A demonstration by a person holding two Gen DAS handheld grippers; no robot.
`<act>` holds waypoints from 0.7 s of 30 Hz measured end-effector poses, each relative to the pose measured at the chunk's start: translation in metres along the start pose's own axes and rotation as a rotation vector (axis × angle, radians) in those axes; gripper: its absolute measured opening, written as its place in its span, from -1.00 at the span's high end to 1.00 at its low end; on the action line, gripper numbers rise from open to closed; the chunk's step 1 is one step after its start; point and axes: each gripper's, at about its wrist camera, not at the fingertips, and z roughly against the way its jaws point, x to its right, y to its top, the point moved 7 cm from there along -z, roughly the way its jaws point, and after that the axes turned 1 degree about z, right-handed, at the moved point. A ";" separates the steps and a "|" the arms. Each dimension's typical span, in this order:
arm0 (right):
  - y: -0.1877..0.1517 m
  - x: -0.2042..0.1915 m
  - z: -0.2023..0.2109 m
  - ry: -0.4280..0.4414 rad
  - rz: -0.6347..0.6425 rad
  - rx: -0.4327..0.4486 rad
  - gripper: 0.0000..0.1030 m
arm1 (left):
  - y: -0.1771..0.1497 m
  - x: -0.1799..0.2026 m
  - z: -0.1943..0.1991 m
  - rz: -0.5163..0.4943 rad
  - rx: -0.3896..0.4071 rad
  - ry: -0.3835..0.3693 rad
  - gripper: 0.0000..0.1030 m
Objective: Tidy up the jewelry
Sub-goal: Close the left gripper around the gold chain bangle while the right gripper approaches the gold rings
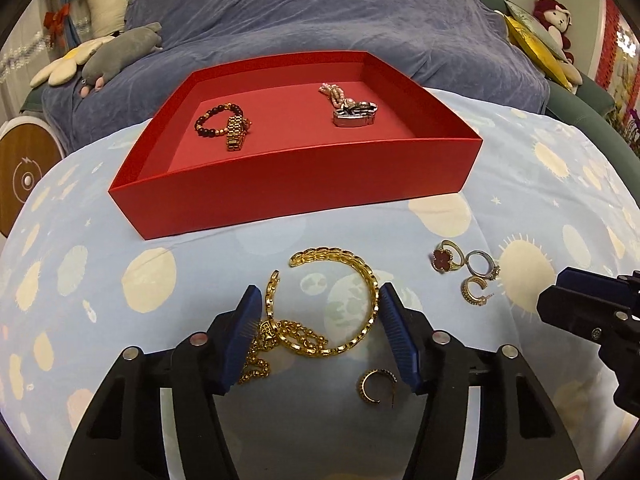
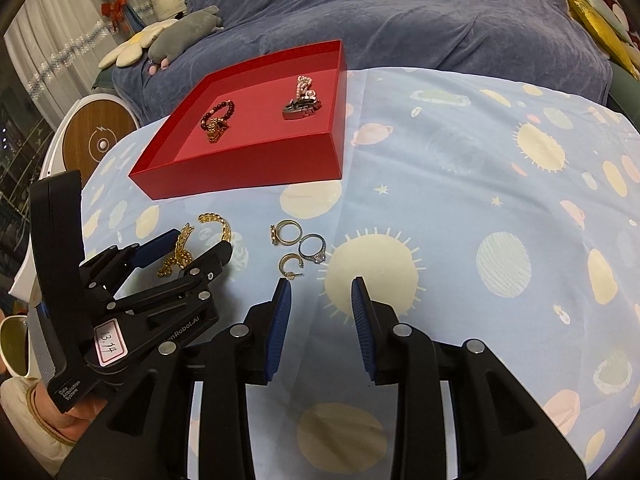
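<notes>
From my right wrist view, the left gripper [image 2: 202, 248] covers most of the gold chain [image 2: 176, 258] and half the gold bracelet [image 2: 218, 226]; the ring stones [image 2: 318, 257] are too small to identify; in my left wrist view the right gripper [image 1: 592, 312] is cut off at the edge.

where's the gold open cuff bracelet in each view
Left wrist view: the gold open chain-link cuff bracelet lies low centre on the pale blue planet-print cloth, between the fingers of the left claw.
Right wrist view: it sits centre-left, partly hidden behind the left claw.
Shared landmark: the red cardboard tray, just behind the bracelet in both views.
</notes>
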 end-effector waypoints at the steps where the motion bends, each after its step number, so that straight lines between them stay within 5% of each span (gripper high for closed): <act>1: 0.000 -0.002 0.000 0.004 0.003 0.001 0.41 | 0.000 0.000 0.000 0.000 0.002 0.003 -0.06; 21: 0.006 -0.017 -0.011 0.010 0.025 -0.001 0.37 | 0.010 -0.034 0.042 0.082 0.051 -0.043 -0.05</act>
